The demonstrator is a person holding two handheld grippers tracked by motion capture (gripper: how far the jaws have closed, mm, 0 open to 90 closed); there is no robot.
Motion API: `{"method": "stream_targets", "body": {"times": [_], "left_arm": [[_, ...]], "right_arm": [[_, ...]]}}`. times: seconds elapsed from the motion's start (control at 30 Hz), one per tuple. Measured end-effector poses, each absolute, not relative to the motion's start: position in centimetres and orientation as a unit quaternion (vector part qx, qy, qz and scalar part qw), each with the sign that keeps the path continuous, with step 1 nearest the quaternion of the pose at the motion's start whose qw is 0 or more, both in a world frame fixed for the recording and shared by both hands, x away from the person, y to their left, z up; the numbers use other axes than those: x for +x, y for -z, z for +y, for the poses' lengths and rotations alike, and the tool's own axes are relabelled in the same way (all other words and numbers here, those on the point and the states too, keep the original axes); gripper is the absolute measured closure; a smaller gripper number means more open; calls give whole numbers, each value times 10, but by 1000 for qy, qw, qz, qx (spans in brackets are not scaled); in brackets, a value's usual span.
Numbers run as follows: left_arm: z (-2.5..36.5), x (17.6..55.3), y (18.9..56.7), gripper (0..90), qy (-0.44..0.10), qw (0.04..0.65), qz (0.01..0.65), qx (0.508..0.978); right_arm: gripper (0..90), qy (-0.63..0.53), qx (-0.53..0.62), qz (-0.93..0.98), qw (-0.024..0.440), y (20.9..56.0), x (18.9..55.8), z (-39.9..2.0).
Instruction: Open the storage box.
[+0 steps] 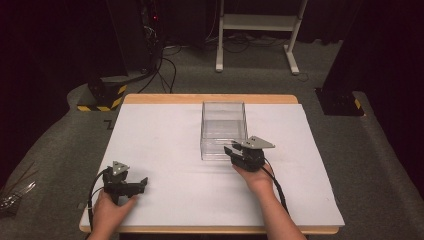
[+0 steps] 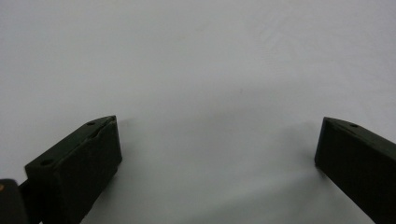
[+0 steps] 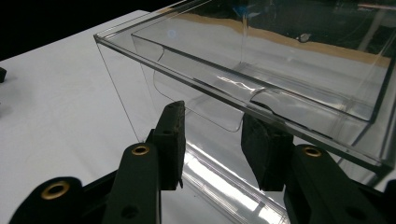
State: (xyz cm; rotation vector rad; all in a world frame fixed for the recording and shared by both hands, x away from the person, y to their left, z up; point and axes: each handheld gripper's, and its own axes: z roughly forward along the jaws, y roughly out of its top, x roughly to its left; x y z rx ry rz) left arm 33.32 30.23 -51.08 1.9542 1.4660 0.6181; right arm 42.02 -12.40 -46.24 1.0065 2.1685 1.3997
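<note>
A clear plastic box [image 1: 223,125], open at the top, stands on the white table sheet [image 1: 160,140] just right of centre. My right gripper [image 1: 231,151] is at the box's near wall. In the right gripper view its jaws straddle the rim of that wall [image 3: 196,84], with one fingertip [image 3: 170,133] outside and the other fingertip [image 3: 264,149] seen through the plastic. A gap shows between the pads and the wall, so this gripper [image 3: 217,140] is open. My left gripper [image 1: 142,184] rests low at the front left. Its jaws [image 2: 217,140] stand wide apart over bare white sheet.
The sheet lies on a wooden tabletop [image 1: 210,98] with grey carpet around it. A white metal stand [image 1: 257,30] is behind the table. A black base with yellow stripes [image 1: 102,97] sits at the back left. Metal tools [image 1: 15,192] lie on the floor at left.
</note>
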Motion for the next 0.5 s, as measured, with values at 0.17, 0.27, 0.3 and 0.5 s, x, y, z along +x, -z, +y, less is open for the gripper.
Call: {"method": "stream_targets", "body": {"times": [0.17,0.27,0.3,0.5], "left_arm": [[302,333,511,6,-234,306,554,739],[302,333,511,6,-234,306,554,738],[302,333,511,6,-234,306,554,738],[302,333,511,6,-233,306,554,738]], "right_arm": [[622,-500,352,770,181,464,422,-122],[647,-502,354,768,180,464,422,-122],[664,-505,356,767,176,465,423,-123],[726,-512,346,769,163,465,424,-129]]}}
